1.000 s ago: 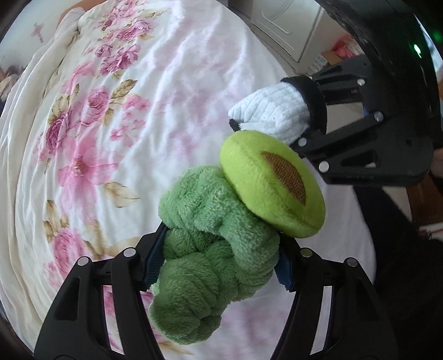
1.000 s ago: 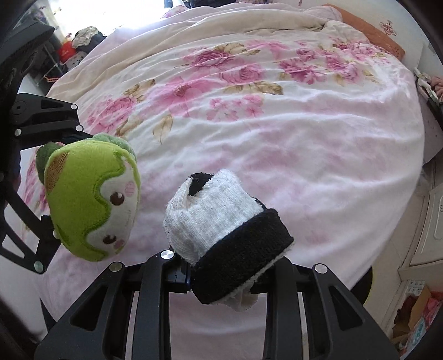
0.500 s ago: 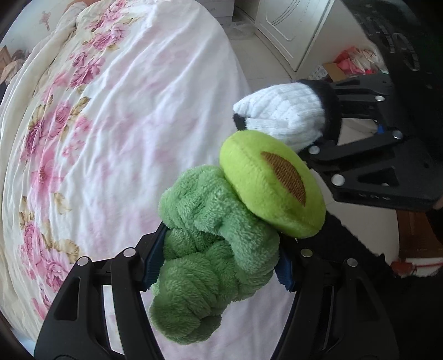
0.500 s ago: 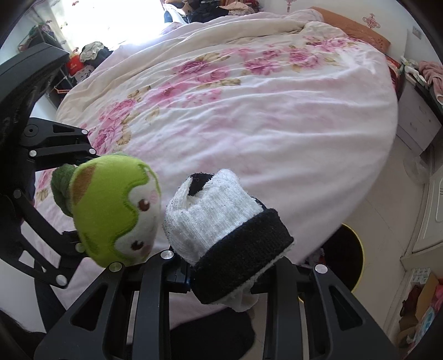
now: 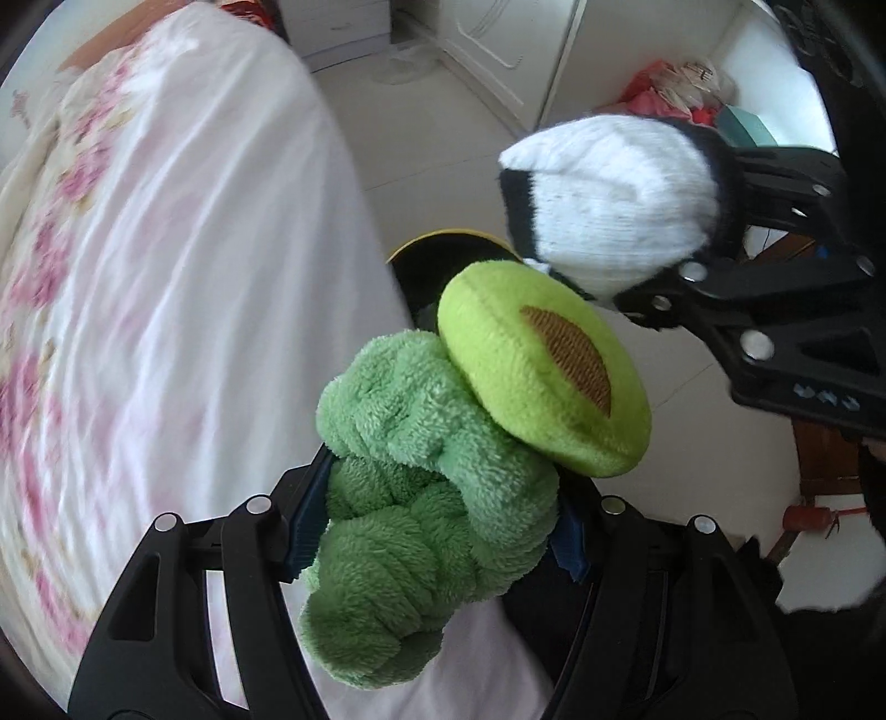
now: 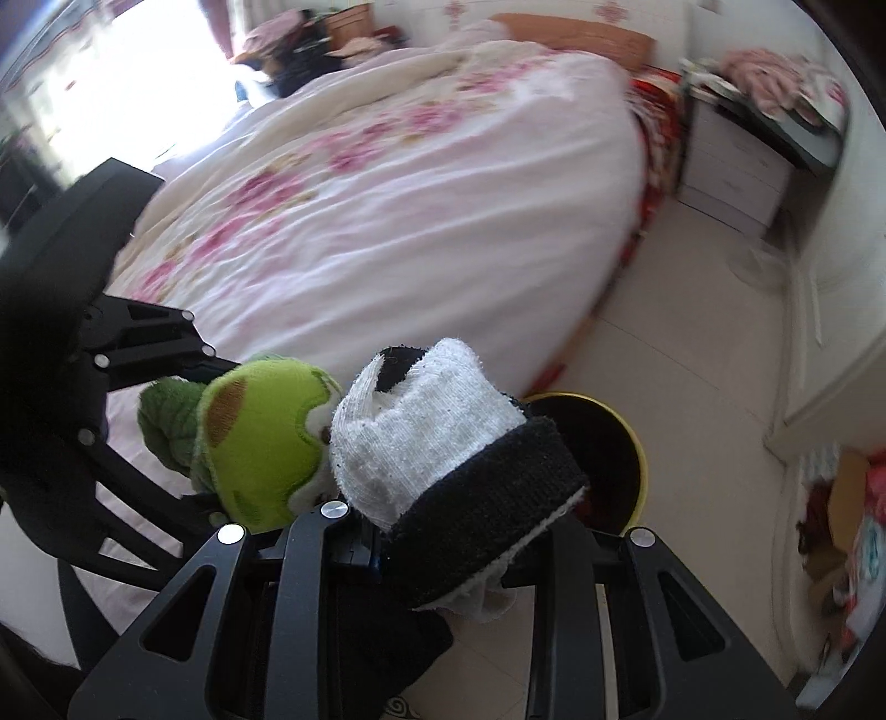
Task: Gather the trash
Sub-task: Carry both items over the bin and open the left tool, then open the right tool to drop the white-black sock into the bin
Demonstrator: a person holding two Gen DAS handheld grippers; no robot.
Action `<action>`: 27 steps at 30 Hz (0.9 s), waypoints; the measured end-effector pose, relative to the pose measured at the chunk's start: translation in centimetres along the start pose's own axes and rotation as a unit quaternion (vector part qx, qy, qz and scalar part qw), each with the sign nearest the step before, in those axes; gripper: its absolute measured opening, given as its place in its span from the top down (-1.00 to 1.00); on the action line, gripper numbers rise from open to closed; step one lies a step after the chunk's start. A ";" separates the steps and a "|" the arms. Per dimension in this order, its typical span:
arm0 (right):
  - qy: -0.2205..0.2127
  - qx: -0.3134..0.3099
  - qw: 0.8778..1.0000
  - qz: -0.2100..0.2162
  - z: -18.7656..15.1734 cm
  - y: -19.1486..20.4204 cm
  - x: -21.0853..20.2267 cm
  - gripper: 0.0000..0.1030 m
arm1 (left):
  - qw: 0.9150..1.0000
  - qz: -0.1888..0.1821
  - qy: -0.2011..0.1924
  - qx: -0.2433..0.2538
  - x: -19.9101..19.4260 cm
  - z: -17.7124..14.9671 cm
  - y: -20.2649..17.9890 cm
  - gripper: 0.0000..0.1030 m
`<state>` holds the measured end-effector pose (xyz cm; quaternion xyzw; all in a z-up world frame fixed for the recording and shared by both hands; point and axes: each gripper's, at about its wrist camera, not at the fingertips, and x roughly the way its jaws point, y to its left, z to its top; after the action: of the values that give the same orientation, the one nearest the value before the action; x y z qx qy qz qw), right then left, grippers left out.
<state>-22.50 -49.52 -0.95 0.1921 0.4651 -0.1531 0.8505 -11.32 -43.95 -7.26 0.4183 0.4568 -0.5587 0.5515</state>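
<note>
My left gripper point(image 5: 437, 526) is shut on a green plush avocado toy point(image 5: 443, 487), whose yellow-green face point(image 5: 542, 365) sticks out ahead. The toy also shows in the right wrist view point(image 6: 260, 437). My right gripper point(image 6: 443, 531) is shut on a rolled white and black sock point(image 6: 448, 443), also seen in the left wrist view point(image 5: 614, 194). Both are held in the air beside the bed, above a black bin with a yellow rim point(image 6: 639, 443), which also shows behind the toy in the left wrist view point(image 5: 437, 243).
The bed with a floral quilt point(image 6: 415, 199) is to the left. A white nightstand point(image 6: 736, 166) and white cupboards point(image 5: 498, 50) stand on the tiled floor point(image 6: 692, 360). Red bags and clutter point(image 6: 853, 531) lie at the right.
Both grippers have swung away from the bed toward the floor, each still holding its item. The yellow-rimmed bin has come into view beneath them.
</note>
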 end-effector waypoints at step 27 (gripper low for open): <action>0.049 0.052 0.995 -0.076 0.0 -11.1 6.9 0.50 | 0.998 0.026 0.031 -0.048 9.8 7.8 -0.3 -0.79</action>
<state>-23.74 -59.83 -8.85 0.2077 0.5105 -0.2316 0.8017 -11.78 -53.81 -14.99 0.4205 0.4889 -0.5080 0.5710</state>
